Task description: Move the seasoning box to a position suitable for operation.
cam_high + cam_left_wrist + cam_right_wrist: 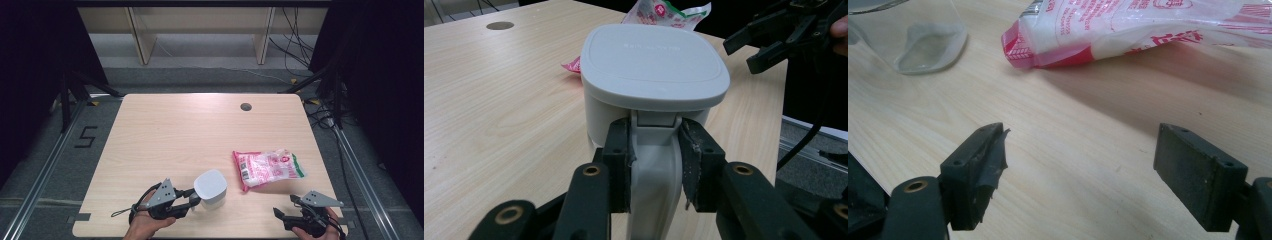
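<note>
The wooden counter (165,135) carries two things near the person's side: a pink-and-white printed snack bag (269,169) lying flat toward the right, and a lidded jug (210,189) standing upright near the front edge, left of the bag and apart from it. The jug has a translucent body and a pale grey squarish lid (654,66), which sits level and seated on the rim. Its long axis runs straight up from the counter. Its handle (651,170) runs down the side that faces the person's left hand, away from the bag.

The step in hand looks like taking hold of the jug by that handle. The left gripper (655,165) comes in level from the left, and in the left gripper view its two black pads sit against either side of the handle just under the lid hinge, so it is clenched on the handle. The right gripper (1078,175) hovers low over bare wood near the front right corner, below the bag, jaws spread wide with nothing between them.

Next, I judge, the grip must be firm enough that the jug does not swing on the narrow handle when raised; a straight lift would keep it upright. The free gripper seems placed to go for the bag.
</note>
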Available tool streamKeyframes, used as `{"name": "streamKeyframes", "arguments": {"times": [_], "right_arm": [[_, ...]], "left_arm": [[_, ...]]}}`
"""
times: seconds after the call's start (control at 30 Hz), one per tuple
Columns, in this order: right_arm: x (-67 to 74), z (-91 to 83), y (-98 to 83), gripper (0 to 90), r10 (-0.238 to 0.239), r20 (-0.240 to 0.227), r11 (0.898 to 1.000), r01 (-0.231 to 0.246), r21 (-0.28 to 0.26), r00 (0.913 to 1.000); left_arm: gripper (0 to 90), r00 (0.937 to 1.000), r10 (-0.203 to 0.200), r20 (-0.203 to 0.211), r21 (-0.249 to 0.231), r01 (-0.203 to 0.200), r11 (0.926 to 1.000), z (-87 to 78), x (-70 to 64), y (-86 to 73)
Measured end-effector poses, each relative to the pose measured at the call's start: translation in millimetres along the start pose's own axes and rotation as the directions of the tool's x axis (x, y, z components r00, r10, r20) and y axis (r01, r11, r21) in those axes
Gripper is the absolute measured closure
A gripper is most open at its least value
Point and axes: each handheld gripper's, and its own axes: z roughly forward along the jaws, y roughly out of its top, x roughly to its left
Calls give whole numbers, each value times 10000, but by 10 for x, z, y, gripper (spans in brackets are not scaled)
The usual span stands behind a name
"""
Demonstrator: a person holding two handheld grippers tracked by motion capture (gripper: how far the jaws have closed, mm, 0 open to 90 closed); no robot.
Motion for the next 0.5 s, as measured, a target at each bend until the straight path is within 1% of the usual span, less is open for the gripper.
{"name": "streamKeyframes", "arguments": {"times": [0.03,0.07,0.1,0.13,0.17,0.2,0.23,0.27,0.3,0.33,0.37,0.4,0.47,0.5], "right_arm": [[1,2,0,215,-21,-8,10000,21,-1,10000],[1,2,0,215,-21,-8,10000,21,-1,10000],[2,1,0,215,-28,-15,10000,28,0,10000],[2,1,2,215,-27,-13,10000,27,-8,10000],[-27,5,5,215,-303,-19,9995,303,-72,9995],[-28,4,3,215,-288,-17,9996,287,-79,9996],[-27,2,3,215,-274,0,9996,274,-87,9996],[-5,-3,0,215,-13,45,10000,13,-41,10000],[-13,-5,-2,215,-106,40,9999,106,49,9999],[-13,-5,-2,215,-106,40,9999,106,49,9999],[-20,-3,-2,215,-185,36,9998,185,10,9998],[-13,-1,-1,215,-82,5,10000,82,-56,10000],[-13,-2,0,215,-96,7,9999,96,-69,10000],[-16,-1,-1,215,-99,12,9999,99,-30,10000]], "left_arm": [[679,9999,69,-79,30,-69,10000,1,-2,1],[679,9998,-23,-195,10,23,10000,5,-24,4],[680,9993,205,-325,117,-201,9997,1,-37,12],[682,9975,435,-549,151,-427,9990,2,-59,18],[683,9970,507,-593,132,-500,9987,12,-70,18],[683,9961,522,-709,84,-517,9986,24,-82,18],[683,9935,623,-950,213,-606,9979,22,-86,22],[683,9935,623,-950,213,-606,9979,22,-86,22],[683,9928,652,-1001,196,-635,9978,28,-83,21],[683,9934,602,-979,77,-598,9982,41,-77,17],[683,9906,670,-1189,154,-656,9977,34,-61,16],[683,9892,634,-1320,-25,-643,9979,44,-39,9],[683,9889,604,-1355,-121,-626,9980,54,-24,8],[683,9865,610,-1517,-72,-628,9980,51,-7,11]]}}
